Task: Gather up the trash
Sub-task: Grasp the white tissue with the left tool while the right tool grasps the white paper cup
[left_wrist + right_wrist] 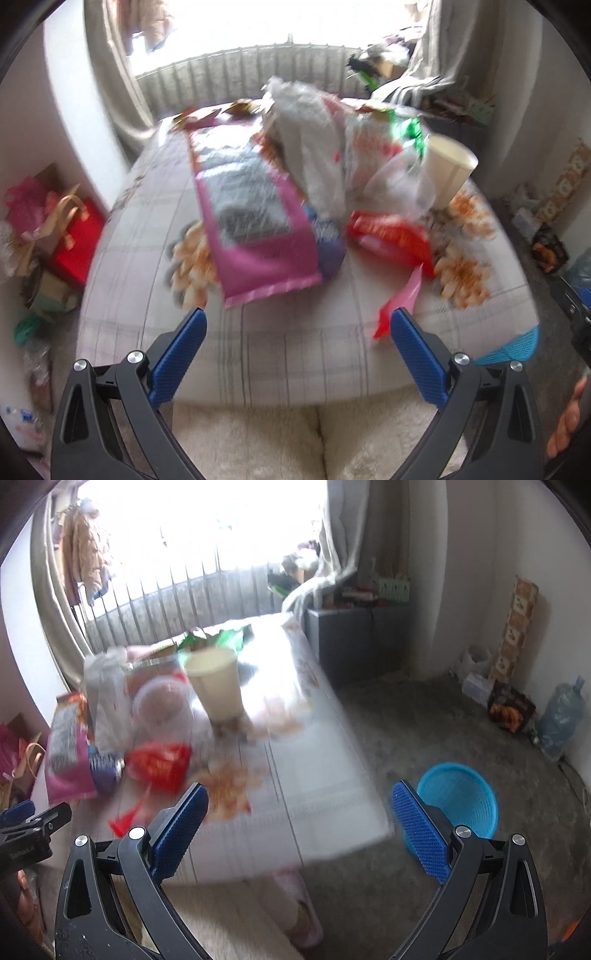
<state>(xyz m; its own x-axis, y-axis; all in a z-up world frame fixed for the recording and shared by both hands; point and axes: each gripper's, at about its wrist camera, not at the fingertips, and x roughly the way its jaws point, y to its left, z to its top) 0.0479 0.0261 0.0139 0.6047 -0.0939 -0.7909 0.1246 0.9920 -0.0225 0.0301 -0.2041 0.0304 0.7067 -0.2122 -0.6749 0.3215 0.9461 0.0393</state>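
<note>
From the left wrist, the left gripper (297, 317) gapes wide, empty, above the near edge of the cloth-covered table (258, 354). Motion blur smears the trash: a pink bag (255, 221), a red wrapper (391, 236), a paper cup (448, 170); print is unreadable.

From the right wrist, the right gripper (300, 794) is equally spread, holding nothing. The blue basket (461, 797) stands on the floor beside the table, partly hidden behind a finger.
</note>
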